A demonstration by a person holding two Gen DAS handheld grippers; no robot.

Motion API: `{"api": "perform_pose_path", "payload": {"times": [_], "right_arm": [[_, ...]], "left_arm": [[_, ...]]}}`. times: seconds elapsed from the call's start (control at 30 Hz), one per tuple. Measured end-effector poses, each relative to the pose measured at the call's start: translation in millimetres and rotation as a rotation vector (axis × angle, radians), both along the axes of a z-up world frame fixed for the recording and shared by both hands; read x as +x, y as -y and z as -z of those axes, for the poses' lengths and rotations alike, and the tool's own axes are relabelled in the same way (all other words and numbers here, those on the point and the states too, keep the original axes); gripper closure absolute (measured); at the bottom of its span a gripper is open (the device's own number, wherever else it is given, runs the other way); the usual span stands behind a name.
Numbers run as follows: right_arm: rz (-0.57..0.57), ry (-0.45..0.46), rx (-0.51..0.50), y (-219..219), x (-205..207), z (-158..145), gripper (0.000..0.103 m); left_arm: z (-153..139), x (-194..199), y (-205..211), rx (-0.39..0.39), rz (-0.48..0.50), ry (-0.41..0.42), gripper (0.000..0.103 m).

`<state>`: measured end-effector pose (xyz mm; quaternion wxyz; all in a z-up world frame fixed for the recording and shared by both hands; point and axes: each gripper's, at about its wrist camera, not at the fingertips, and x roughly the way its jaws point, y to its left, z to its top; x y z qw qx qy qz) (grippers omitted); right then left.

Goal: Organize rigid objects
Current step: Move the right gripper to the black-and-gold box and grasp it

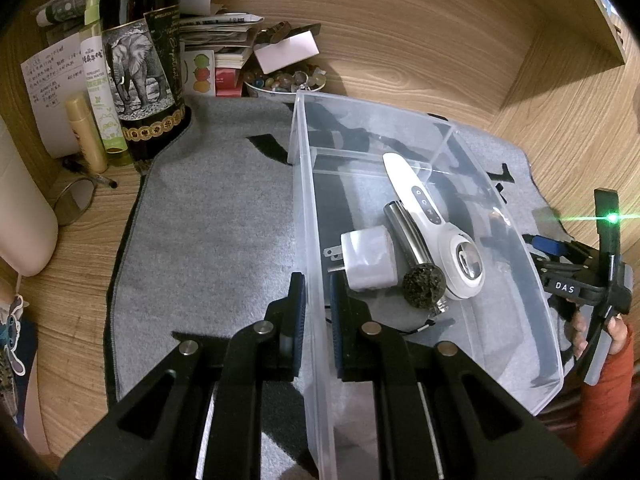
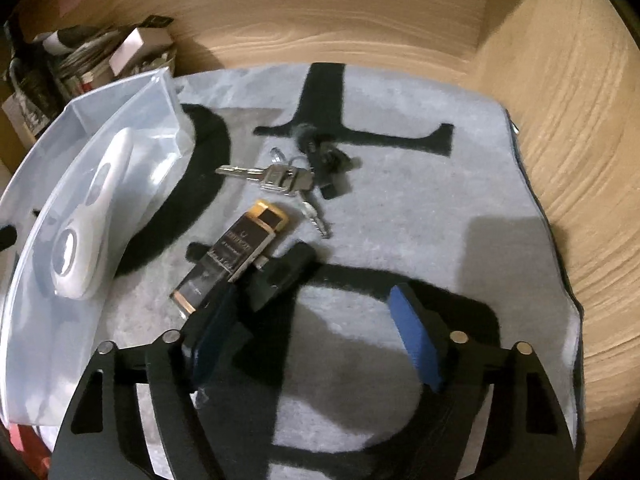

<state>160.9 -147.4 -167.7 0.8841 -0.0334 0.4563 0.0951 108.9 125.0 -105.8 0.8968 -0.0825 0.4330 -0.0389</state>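
Note:
A clear plastic bin (image 1: 540,320) stands on a grey felt mat (image 1: 208,240). In it lie a white handheld device (image 1: 436,224), a silver cylinder (image 1: 408,232), a white charger plug (image 1: 370,258) and a dark bead ball (image 1: 423,282). My left gripper (image 1: 318,296) is shut on the bin's left wall. My right gripper (image 2: 316,328) is open above the mat, right of the bin (image 2: 24,280). Ahead of it lie a black-and-gold lighter (image 2: 232,252), a bunch of keys (image 2: 280,178) and a small black block (image 2: 280,276). The right gripper also shows in the left wrist view (image 1: 560,268).
At the back left stand a dark wine bottle (image 1: 140,60), a green spray bottle (image 1: 100,92), a yellow tube (image 1: 86,132), papers and a bowl of stones (image 1: 280,80). A small mirror (image 1: 76,200) and a pen lie left of the mat. Wooden walls enclose the desk.

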Motion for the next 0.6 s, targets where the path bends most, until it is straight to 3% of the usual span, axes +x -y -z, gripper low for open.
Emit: {"api": "perform_pose_path", "payload": {"times": [0.17, 0.33, 0.43, 0.6], "right_arm": [[-0.035, 0.012, -0.022, -9, 1, -1, 0.046], [-0.051, 0.024, -0.024, -13, 1, -2, 0.076], [-0.052, 0.024, -0.026, -13, 0, -3, 0.086], [-0.034, 0.037, -0.022, -9, -1, -7, 0.089]], "left_arm": [[0, 0, 0, 0.0, 0.0, 0.0, 0.093], [0, 0, 1, 0.001, 0.0, 0.001, 0.093], [0, 0, 0, -0.001, 0.0, 0.0, 0.093], [0, 0, 1, 0.001, 0.0, 0.0, 0.093]]}}
